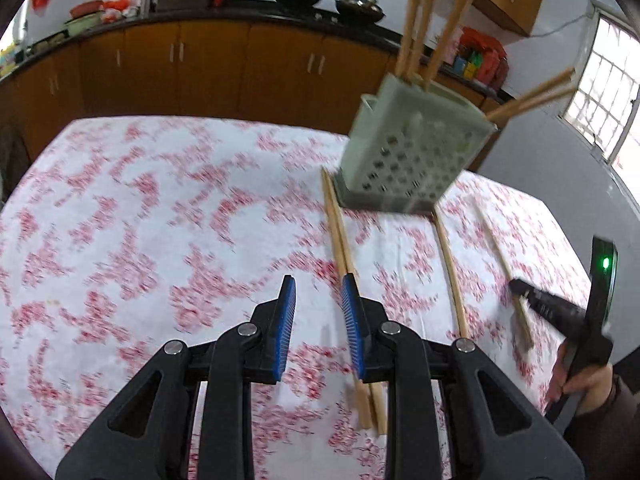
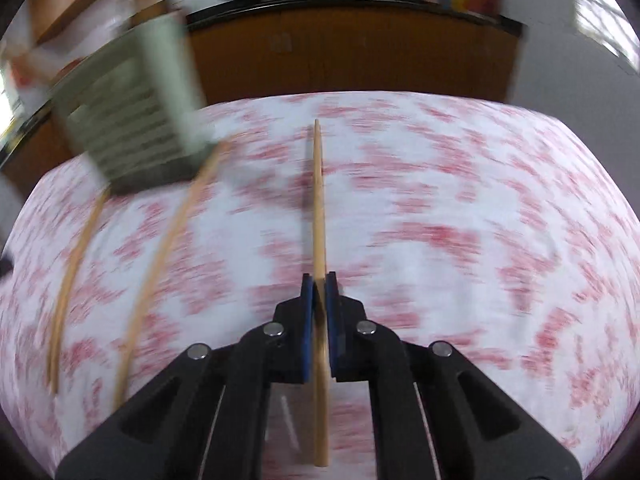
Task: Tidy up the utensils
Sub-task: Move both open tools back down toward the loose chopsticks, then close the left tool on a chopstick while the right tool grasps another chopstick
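Note:
A pale green perforated utensil holder (image 1: 412, 160) stands on the table with several wooden chopsticks (image 1: 420, 20) sticking out of it; it also shows blurred in the right wrist view (image 2: 136, 120). My left gripper (image 1: 318, 292) is open and empty, just left of a pair of chopsticks (image 1: 340, 236) lying on the cloth. Another chopstick (image 1: 452, 272) lies to the right. My right gripper (image 2: 319, 280) is shut on a single chopstick (image 2: 319, 200) that points forward above the table. It shows at the right of the left wrist view (image 1: 520, 290).
The table carries a white cloth with red flowers (image 1: 160, 220). Two loose chopsticks (image 2: 160, 260) lie left of my right gripper. Brown kitchen cabinets (image 1: 200, 68) with woks on the counter stand behind. A window (image 1: 600, 92) is at the right.

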`<state>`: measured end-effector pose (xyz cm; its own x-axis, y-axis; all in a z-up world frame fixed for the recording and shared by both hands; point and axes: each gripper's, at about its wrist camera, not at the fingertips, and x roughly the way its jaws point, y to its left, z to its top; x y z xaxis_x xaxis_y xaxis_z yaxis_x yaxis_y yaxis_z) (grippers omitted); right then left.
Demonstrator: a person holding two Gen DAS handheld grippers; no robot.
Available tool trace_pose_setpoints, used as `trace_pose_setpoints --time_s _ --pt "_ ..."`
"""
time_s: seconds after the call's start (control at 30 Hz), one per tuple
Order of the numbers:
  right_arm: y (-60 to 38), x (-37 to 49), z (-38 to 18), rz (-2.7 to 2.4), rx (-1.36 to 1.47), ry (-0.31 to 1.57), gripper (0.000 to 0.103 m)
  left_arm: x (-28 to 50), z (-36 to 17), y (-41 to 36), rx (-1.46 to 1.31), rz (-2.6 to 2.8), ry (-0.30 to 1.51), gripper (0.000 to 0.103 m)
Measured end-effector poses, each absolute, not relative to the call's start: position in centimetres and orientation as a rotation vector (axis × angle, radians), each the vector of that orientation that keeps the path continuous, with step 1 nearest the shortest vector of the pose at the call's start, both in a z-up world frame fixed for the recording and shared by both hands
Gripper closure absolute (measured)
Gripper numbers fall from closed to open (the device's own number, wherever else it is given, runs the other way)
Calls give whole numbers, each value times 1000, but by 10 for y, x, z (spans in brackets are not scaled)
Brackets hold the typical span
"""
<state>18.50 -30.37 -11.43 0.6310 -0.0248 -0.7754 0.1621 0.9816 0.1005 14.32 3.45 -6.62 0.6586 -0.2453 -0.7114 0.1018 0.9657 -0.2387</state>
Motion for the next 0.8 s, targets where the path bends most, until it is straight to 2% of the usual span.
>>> trace_pose_setpoints --time_s 0.67,0.8 --pt "-303 184 -115 -108 139 873 95 153 -105 -6 -35 -186 921 79" --pt "-304 184 -115 -110 140 873 95 154 -106 -9 -22 -159 917 84"
